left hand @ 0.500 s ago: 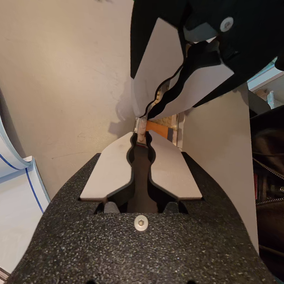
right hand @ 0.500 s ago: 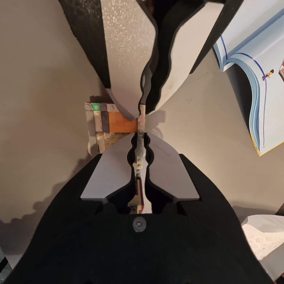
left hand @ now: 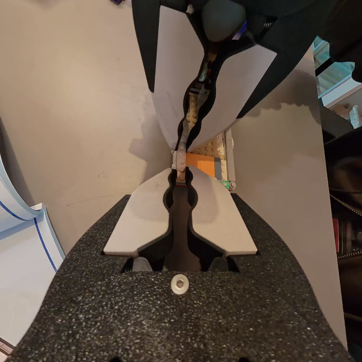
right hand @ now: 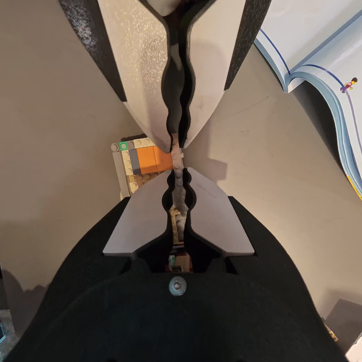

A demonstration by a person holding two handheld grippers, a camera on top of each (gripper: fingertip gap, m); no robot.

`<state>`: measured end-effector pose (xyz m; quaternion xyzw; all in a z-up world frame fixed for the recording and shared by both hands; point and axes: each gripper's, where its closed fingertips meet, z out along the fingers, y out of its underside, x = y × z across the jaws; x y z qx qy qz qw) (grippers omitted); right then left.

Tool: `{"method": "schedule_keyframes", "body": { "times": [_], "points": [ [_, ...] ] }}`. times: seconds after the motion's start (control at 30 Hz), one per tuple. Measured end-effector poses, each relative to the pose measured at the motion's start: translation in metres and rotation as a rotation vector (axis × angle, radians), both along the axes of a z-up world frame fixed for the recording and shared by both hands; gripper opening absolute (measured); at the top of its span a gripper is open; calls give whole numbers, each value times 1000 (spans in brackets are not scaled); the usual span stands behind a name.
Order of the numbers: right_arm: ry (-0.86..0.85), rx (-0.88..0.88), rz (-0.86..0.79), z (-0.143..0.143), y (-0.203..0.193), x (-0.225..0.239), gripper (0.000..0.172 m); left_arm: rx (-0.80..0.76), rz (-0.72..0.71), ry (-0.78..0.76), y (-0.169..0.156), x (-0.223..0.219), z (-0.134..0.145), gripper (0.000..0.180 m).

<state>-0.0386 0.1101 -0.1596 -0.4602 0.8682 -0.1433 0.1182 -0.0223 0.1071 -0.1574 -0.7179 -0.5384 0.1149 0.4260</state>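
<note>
Grey studded strip (right hand: 177, 162) on brick model (right hand: 148, 160), clamped by both claws

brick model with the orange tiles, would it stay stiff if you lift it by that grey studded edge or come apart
The brick model is probably rigid, but many small pieces clip together, so it might split at a seam. Both the left gripper and the right gripper pinch only the thin grey studded strip, which may pop off. It looks light.

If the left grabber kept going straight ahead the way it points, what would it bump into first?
Probably the right gripper, whose fingertips face it just ahead. Both clamp the same grey studded strip along the brick model's edge, so the left gripper would push that strip forward first. Depth is hard to judge.
</note>
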Motion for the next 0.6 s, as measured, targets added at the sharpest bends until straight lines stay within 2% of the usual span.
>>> {"method": "schedule_keyframes", "body": {
  "times": [0.6],
  "points": [
    [7, -55, 35, 1, 5, 2, 8, -15, -28, 6, 5, 2, 0, 10]
  ]
}}
